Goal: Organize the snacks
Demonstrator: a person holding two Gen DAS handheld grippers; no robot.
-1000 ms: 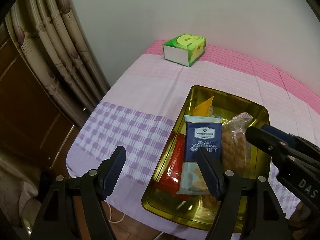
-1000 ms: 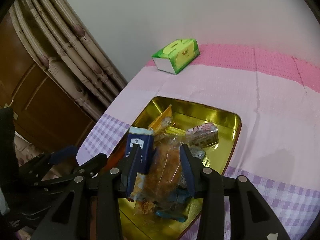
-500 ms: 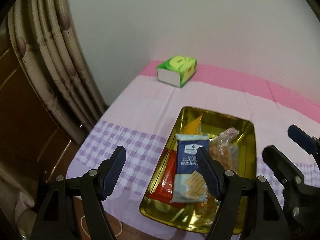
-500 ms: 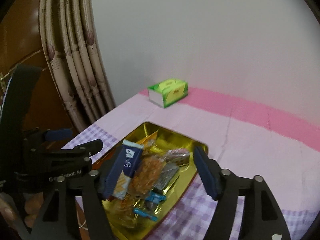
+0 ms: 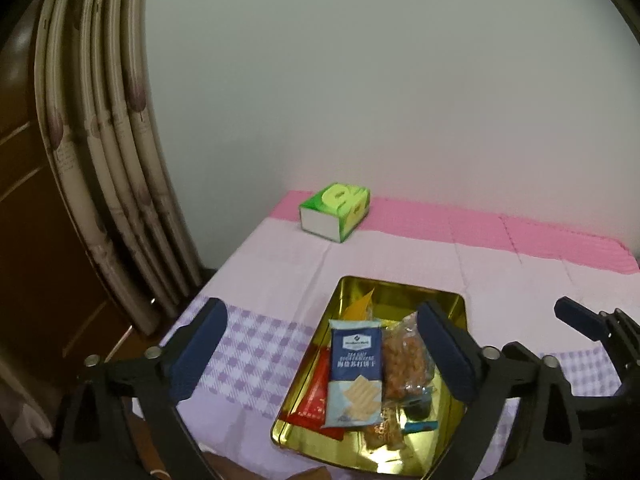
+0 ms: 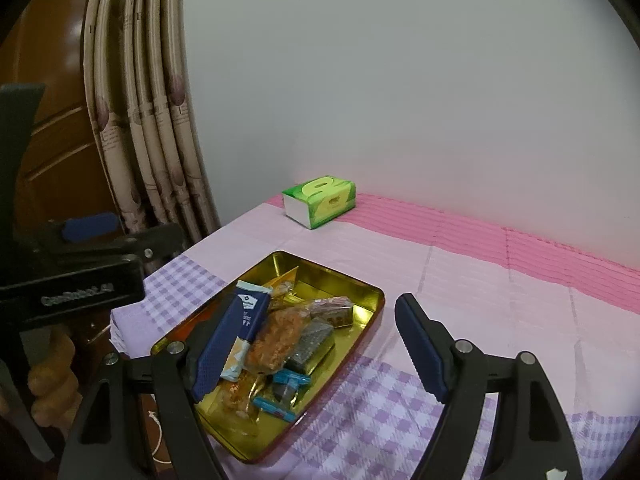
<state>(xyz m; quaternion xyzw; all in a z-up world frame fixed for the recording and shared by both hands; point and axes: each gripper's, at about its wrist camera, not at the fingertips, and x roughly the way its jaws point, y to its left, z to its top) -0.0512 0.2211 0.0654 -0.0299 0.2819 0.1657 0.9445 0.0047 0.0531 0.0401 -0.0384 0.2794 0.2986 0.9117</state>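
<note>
Snacks: a blue sea-salt cracker packet (image 5: 354,372) and a clear bag of orange snacks (image 5: 404,360) lie piled in a gold tin tray (image 5: 400,286) on the checked tablecloth (image 5: 256,344).
Left gripper (image 5: 320,354): jaws just opened wide, holding nothing.
Right gripper (image 6: 316,354): jaws just opened, clamping nothing, above the tray.
Beyond: green tissue box (image 5: 334,212) by the wall.
Advice: likely finished; withdraw clear of the tray rim.

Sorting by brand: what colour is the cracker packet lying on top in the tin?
Dark blue top, pale blue bottom; the cracker packet shows best in the left wrist view.
</note>
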